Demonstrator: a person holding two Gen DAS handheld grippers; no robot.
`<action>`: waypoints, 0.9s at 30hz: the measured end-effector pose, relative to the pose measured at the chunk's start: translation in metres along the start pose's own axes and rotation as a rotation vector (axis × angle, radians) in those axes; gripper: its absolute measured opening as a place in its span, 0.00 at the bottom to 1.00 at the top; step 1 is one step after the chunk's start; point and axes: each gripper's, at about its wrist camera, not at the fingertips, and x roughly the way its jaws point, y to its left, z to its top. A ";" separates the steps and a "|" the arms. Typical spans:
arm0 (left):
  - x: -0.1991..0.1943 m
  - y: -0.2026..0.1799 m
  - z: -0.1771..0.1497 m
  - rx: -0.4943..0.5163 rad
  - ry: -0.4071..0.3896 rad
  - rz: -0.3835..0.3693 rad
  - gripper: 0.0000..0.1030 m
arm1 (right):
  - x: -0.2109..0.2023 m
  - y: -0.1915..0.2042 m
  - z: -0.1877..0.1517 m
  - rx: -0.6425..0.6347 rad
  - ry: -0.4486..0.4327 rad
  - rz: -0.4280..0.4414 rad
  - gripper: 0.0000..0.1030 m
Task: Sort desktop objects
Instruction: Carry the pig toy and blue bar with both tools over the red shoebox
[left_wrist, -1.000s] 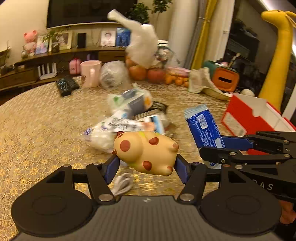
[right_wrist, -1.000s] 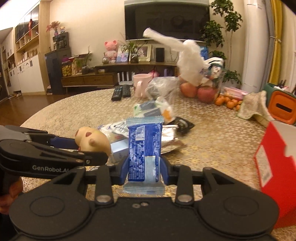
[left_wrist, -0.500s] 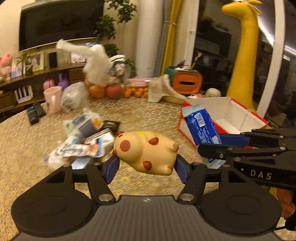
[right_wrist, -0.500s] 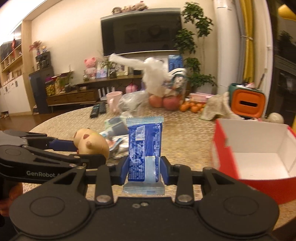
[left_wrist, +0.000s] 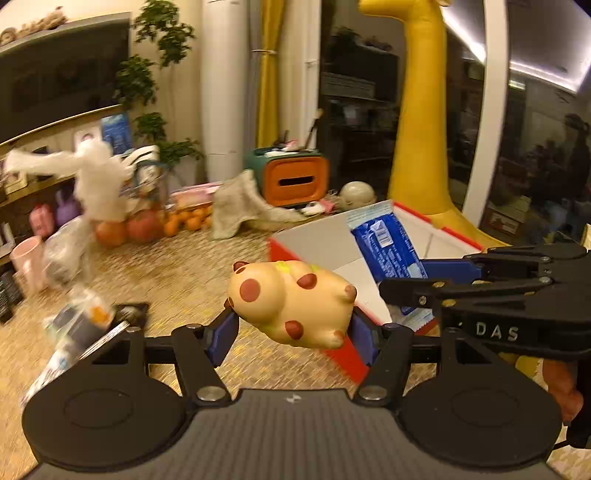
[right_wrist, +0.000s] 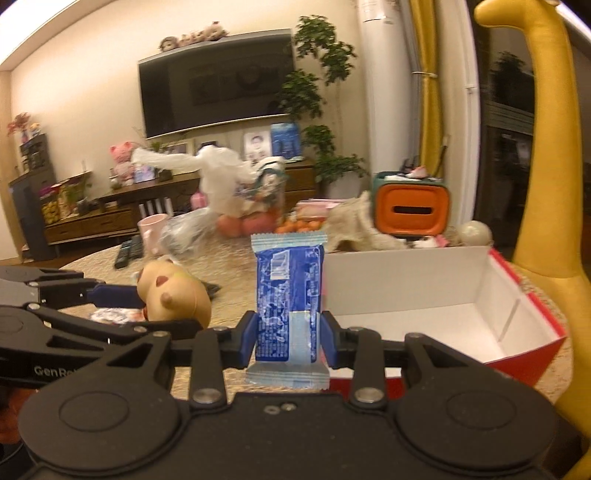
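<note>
My left gripper (left_wrist: 291, 328) is shut on a cream toy animal with red-brown spots (left_wrist: 291, 301), carried above the table. My right gripper (right_wrist: 288, 334) is shut on a blue snack packet (right_wrist: 288, 295) that stands upright between the pads. The red box with a white inside (right_wrist: 424, 288) lies open just ahead and to the right of the packet. In the left wrist view the packet (left_wrist: 388, 251) hangs over the box (left_wrist: 317, 243), and the right gripper (left_wrist: 413, 284) reaches in from the right. The toy (right_wrist: 173, 295) and the left gripper (right_wrist: 125, 299) show at the left of the right wrist view.
A heap of small packets (left_wrist: 77, 325) lies on the gold tablecloth (left_wrist: 177, 273) at left. Behind are a pink mug (right_wrist: 153, 230), remote controls (right_wrist: 127, 254), bagged fruit (right_wrist: 243, 221), oranges, a cloth and an orange-green container (right_wrist: 412, 205). A tall yellow giraffe figure (right_wrist: 539, 147) stands right of the box.
Both grippers have swung rightward and a little upward with their loads, from over the packet heap to the red box. The toy and the packet stay gripped as before.
</note>
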 end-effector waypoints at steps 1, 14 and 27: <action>0.004 -0.004 0.003 0.008 -0.002 -0.010 0.62 | 0.000 -0.005 0.000 0.002 0.000 -0.010 0.33; 0.078 -0.047 0.041 0.125 0.045 -0.074 0.62 | 0.018 -0.072 0.006 0.056 0.050 -0.116 0.33; 0.173 -0.071 0.053 0.265 0.210 -0.095 0.62 | 0.075 -0.125 -0.002 0.066 0.171 -0.215 0.33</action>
